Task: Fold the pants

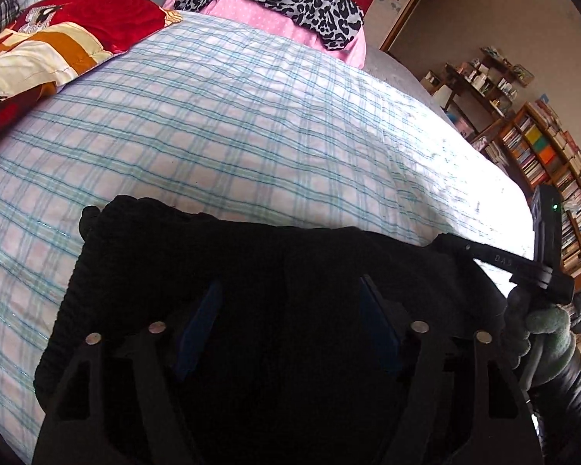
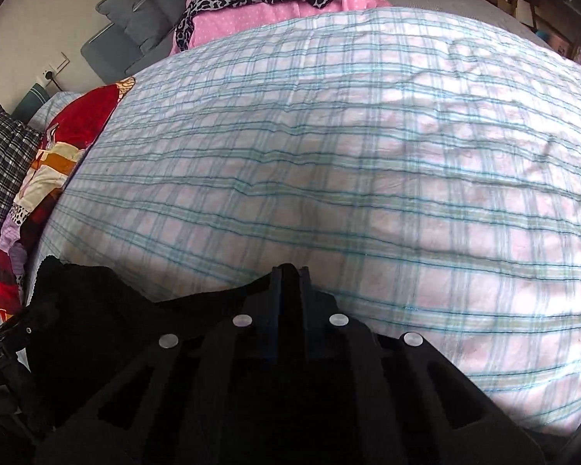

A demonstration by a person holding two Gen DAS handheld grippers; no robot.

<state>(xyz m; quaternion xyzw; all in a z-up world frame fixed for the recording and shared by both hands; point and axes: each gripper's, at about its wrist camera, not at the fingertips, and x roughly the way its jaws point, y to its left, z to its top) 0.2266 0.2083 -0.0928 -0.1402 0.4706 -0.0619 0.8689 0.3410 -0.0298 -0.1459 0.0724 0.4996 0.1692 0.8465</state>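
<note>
left gripper (image 1: 290, 310): jaws apart, above the black knitted pants (image 1: 251, 263), pads not pressing | right gripper (image 2: 290, 283): jaws closed together, pants edge beside its tips, grip unclear | pants lie on checked blue-white bedsheet (image 1: 251, 124)

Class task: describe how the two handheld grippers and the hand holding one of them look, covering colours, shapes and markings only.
Both the left gripper and the right gripper are black, with slotted triangular arms, round silver rivets and dark blue pads. In the left wrist view, the right gripper's body shows faint lettering and a green light, held by a green glove and a shiny black sleeve.
</note>
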